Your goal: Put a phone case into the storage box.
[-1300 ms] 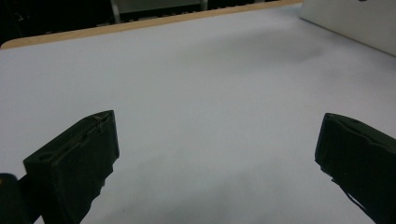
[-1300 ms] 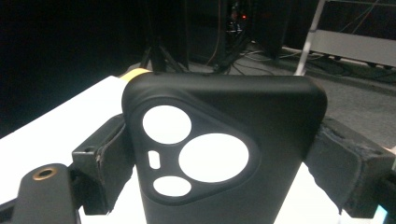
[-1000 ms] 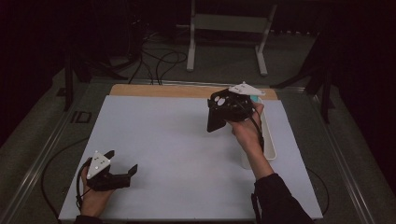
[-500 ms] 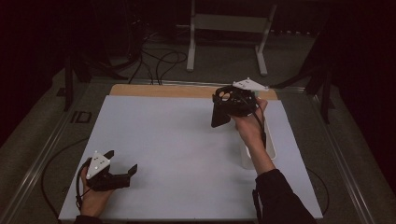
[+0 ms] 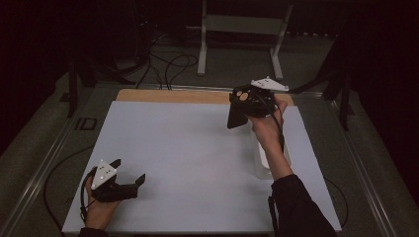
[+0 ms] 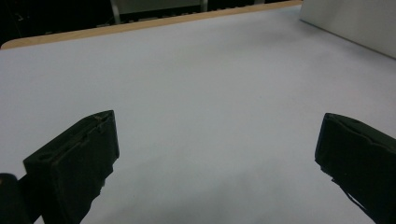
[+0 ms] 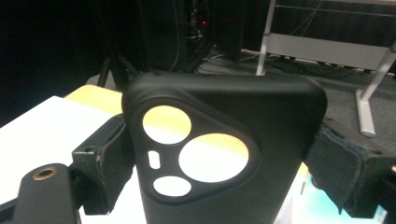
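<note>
So over on the left side, the left gripper (image 5: 129, 183) just sits low at the near corner of the white table (image 5: 188, 148), jaws spread wide with nothing between them. From the left gripper view it's bare tabletop ahead, plus the edge of a white box (image 6: 355, 23) at the far right.

The action is on the right. The right gripper (image 5: 247, 106) is up in the air over the far part of the table, clamped on a black phone case (image 7: 224, 154). In the right gripper view the pads (image 7: 100, 158) squeeze the case from both sides, around the camera cutout end, and you can see straight through the holes.

What worries me: an empty case like that is soft and hollow, so I'd guess a side squeeze could bow it, and it might pop out or twist between the pads. It's held well above the table too, so a slip means a drop and a bounce, maybe off the far edge. The white box (image 5: 269, 163) also lies right under the forearm, so a careless lowering could bump it. The other gripper is too far away to catch anything.
</note>
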{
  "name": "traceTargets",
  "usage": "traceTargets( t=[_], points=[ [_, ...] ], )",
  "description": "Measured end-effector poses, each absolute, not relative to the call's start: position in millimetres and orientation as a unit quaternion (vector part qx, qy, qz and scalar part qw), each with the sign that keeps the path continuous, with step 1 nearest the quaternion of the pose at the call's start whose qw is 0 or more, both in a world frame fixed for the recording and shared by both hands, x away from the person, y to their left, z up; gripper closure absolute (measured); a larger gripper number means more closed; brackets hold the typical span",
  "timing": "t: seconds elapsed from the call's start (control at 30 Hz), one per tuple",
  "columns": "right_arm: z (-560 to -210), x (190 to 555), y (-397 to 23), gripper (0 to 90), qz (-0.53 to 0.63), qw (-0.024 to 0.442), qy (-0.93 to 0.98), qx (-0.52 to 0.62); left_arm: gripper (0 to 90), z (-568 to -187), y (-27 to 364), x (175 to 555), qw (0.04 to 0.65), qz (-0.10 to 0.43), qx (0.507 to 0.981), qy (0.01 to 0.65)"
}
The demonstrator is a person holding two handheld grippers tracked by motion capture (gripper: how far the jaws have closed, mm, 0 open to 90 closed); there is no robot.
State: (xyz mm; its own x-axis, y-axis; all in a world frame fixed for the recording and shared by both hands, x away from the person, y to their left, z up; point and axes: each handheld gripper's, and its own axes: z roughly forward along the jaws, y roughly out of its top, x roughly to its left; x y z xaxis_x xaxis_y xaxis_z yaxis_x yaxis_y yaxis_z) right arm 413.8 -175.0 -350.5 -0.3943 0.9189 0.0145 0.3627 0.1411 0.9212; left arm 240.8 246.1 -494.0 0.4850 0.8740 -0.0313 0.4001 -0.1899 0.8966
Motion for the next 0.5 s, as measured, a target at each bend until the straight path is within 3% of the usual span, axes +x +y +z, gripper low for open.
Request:
traceTargets(
  t=[0.5],
  points=[
    [-344.1, 427.2, -189.6, 14.3, 0.462, 0.314, 0.670, 0.488, 0.2, -494.0, 246.1, 240.7, 0.464, 0.256, 0.725, 0.440]
  ],
)
